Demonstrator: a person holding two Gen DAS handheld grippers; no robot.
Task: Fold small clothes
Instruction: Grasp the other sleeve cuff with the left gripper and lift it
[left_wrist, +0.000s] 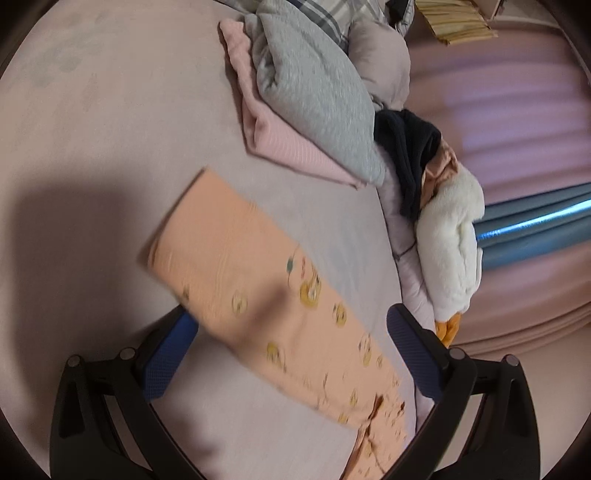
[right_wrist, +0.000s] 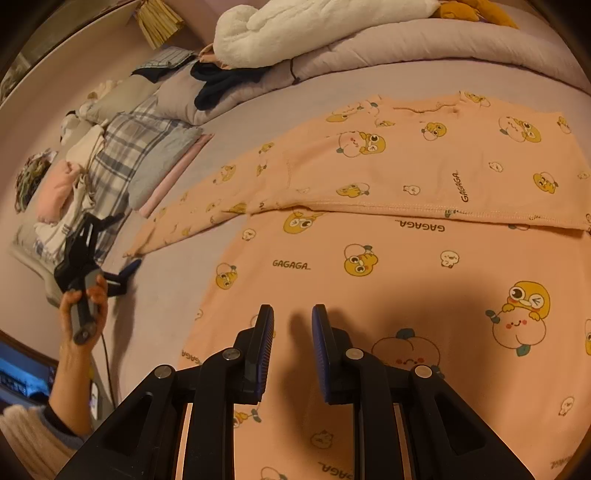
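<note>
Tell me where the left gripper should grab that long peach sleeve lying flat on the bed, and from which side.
Probably the cuff end of the peach sleeve: it lies flat, so only an edge gives the pads something to pinch. The left gripper is open, pads either side of the sleeve; bring it down onto the cuff from the bare bed sheet side, away from the pile of folded bedding.

Dim warm light, motion blur, fisheye vignette.
</note>
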